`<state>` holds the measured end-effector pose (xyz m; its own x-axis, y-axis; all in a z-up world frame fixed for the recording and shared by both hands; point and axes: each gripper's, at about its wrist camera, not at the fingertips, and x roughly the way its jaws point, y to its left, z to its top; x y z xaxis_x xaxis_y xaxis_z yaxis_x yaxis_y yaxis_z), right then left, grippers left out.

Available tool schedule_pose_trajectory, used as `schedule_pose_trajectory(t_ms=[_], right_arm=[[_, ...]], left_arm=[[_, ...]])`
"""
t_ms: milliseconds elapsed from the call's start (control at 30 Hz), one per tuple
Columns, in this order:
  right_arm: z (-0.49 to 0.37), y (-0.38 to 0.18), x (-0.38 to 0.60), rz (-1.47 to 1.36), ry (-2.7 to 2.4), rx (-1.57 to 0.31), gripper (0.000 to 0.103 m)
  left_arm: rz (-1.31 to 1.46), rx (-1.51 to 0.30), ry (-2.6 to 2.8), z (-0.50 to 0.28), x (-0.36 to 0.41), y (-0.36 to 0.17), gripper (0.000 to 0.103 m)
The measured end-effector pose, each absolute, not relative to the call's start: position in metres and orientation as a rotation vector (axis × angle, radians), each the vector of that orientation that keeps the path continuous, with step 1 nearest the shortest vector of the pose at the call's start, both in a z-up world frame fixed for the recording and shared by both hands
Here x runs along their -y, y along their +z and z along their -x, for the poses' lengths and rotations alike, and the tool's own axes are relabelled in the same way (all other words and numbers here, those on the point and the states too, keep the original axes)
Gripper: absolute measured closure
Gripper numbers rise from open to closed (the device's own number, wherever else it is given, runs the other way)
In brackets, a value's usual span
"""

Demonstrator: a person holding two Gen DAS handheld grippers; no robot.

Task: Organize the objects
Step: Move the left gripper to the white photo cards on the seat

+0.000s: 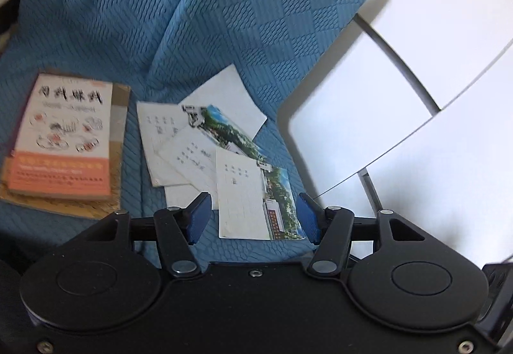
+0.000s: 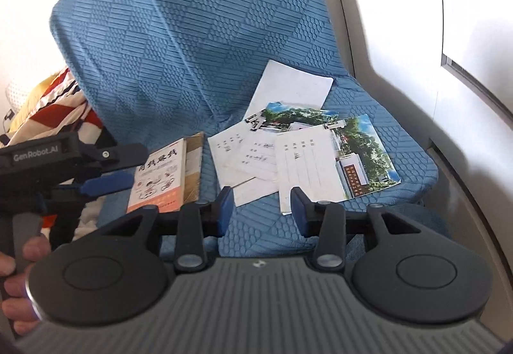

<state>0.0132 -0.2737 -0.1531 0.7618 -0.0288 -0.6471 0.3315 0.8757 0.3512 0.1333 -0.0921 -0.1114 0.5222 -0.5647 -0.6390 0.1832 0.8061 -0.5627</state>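
Several cards and sheets lie scattered on a blue quilted seat (image 1: 96, 33). The nearest is a white form card with a photo strip (image 1: 247, 197) (image 2: 307, 168). Behind it lie a photo postcard (image 1: 231, 129) (image 2: 298, 115) and a plain white sheet (image 1: 227, 94) (image 2: 288, 88). A white and orange book (image 1: 64, 136) (image 2: 160, 174) rests on a brown board at the left. My left gripper (image 1: 253, 214) hovers open over the nearest card, touching nothing. My right gripper (image 2: 261, 209) is open too, just short of the cards' front edge, with nothing in it.
White panels and a wall (image 1: 416, 65) close off the seat's right side. A red and white striped cloth (image 2: 48, 104) lies left of the seat back. A hand (image 2: 19, 273) holds the left gripper's handle, whose blue finger (image 2: 105, 182) reaches towards the book.
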Motion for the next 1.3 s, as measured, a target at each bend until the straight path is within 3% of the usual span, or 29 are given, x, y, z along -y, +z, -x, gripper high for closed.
schedule_pose_trajectory(t_ms=[567, 633, 800, 1033, 1300], right_arm=[[-0.040, -0.232, 0.324, -0.490, -0.357, -0.695, 0.059], [-0.042, -0.241, 0.330, -0.515, -0.357, -0.704, 0.041], [-0.044, -0.250, 0.339, -0.573, -0.356, -0.691, 0.038], [-0.040, -0.257, 0.350, -0.639, -0.347, -0.673, 0.038], [-0.038, -0.259, 0.354, -0.666, -0.332, -0.663, 0.038]], left_arm=[[0.409, -1.035, -0.446, -0.190, 0.151, -0.203, 0.047], [0.421, -1.059, -0.463, -0.195, 0.157, -0.216, 0.047], [0.443, -1.113, -0.480, -0.207, 0.172, -0.242, 0.048], [0.436, -1.121, -0.460, -0.224, 0.185, -0.261, 0.060], [0.455, -1.170, -0.420, -0.231, 0.190, -0.290, 0.066]])
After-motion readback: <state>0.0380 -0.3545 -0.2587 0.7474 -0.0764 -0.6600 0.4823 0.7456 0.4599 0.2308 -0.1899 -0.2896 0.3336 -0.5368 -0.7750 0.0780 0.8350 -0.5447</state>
